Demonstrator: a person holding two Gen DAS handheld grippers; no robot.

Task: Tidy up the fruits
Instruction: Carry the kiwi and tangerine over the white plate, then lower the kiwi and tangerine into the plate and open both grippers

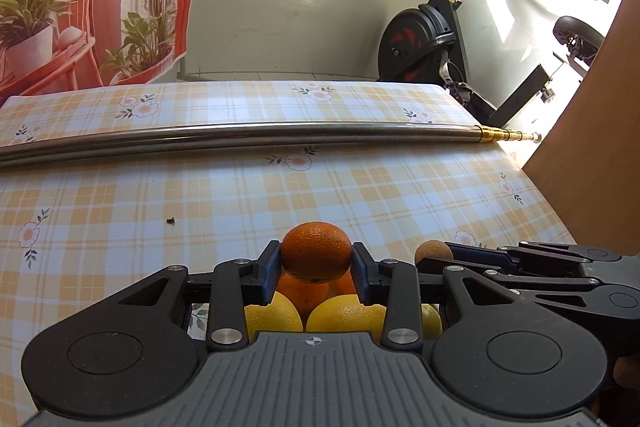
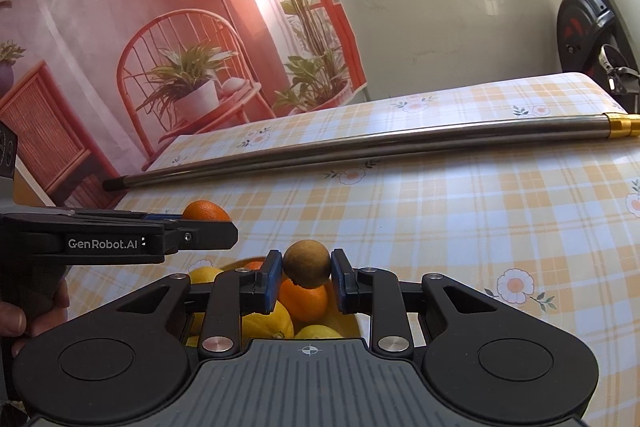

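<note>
Fruits are in both of your grippers right now. Your left gripper (image 1: 316, 267) has its jaws closed snug on a round orange (image 1: 316, 253), with a pad pressing on each side. Your right gripper (image 2: 307, 277) has its jaws closed much tighter on a small brown fruit (image 2: 307, 264), maybe a kiwi. Both fruits are up in the air, above a pile of fruit (image 1: 320, 311) made of yellow lemons and more oranges. The pile looks like it sits in a yellow bowl (image 2: 350, 325), but I can only see a bit of it.

The two grippers are very near each other, side by side. If you swing one, it could bump the other and knock a fruit loose.

The orange is held only at its middle by two thin pads. It is round and smooth, so a quick tilt or shake could make it slip out. Then it would fall on the pile and push the lemons around.

The small brown fruit may be soft. A hard squeeze could squash it.

A long metal pole (image 1: 240, 135) lies across the tablecloth (image 1: 160, 195), farther back. A fruit put down near it could roll up against it, or roll off the table edge.
</note>
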